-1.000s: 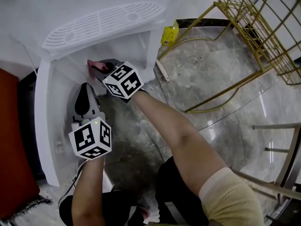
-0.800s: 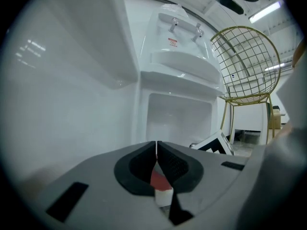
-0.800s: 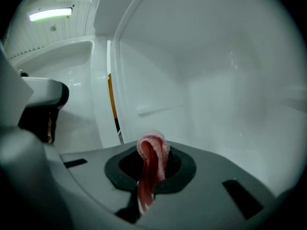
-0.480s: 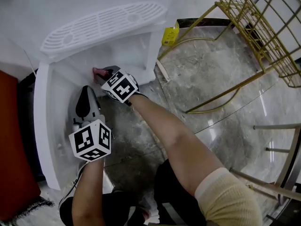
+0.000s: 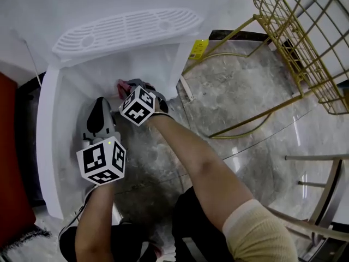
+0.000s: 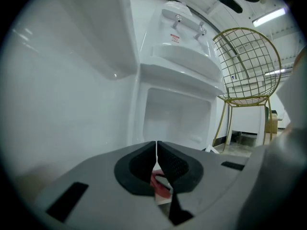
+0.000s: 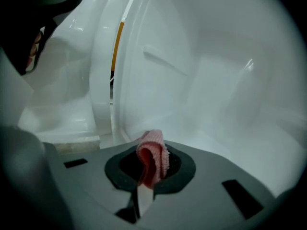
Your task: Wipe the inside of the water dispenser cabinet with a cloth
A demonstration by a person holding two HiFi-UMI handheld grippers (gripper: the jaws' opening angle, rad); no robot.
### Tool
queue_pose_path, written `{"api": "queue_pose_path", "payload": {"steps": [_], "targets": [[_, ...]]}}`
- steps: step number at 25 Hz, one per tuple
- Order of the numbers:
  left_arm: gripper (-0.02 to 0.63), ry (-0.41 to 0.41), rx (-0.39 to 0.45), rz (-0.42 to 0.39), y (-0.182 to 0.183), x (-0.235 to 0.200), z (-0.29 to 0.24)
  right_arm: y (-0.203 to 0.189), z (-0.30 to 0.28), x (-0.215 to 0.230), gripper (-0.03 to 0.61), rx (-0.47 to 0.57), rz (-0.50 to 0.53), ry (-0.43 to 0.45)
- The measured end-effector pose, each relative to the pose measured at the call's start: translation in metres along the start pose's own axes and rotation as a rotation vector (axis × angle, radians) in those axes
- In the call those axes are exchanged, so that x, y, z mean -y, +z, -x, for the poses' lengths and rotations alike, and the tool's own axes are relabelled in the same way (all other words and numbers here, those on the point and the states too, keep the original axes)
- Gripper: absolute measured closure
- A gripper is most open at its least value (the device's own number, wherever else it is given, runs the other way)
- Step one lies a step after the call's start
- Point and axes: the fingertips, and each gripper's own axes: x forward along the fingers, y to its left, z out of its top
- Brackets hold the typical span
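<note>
The white water dispenser stands at the top of the head view, its lower cabinet open and its door swung out to the left. My right gripper reaches into the cabinet, shut on a folded pink cloth. In the right gripper view the cloth sticks up between the jaws against the white cabinet wall. My left gripper hovers just outside the opening near the door, jaws shut and holding nothing. From the left gripper view the cabinet looks empty.
A gold wire chair stands at the right on the marble floor. A yellow tag hangs beside the dispenser's right side. A red surface lies left of the door. The person's legs fill the bottom middle.
The right gripper has slid the cloth a little to the right inside the cabinet and its marker cube has turned. The left gripper has barely moved.
</note>
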Motion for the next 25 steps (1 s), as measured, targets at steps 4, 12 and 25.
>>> {"api": "queue_pose_path", "payload": {"steps": [4, 12, 25], "targets": [[0.597, -0.019, -0.017, 0.002, -0.005, 0.007, -0.004, -0.014, 0.009, 0.020, 0.549, -0.032, -0.016, -0.063], [0.597, -0.049, -0.078, 0.007, -0.029, 0.026, -0.015, -0.043, 0.027, 0.047, 0.551, -0.093, -0.053, -0.154], [0.597, -0.041, -0.112, -0.031, -0.053, 0.025, -0.038, -0.079, 0.055, 0.076, 0.550, -0.275, -0.003, -0.332]]}}
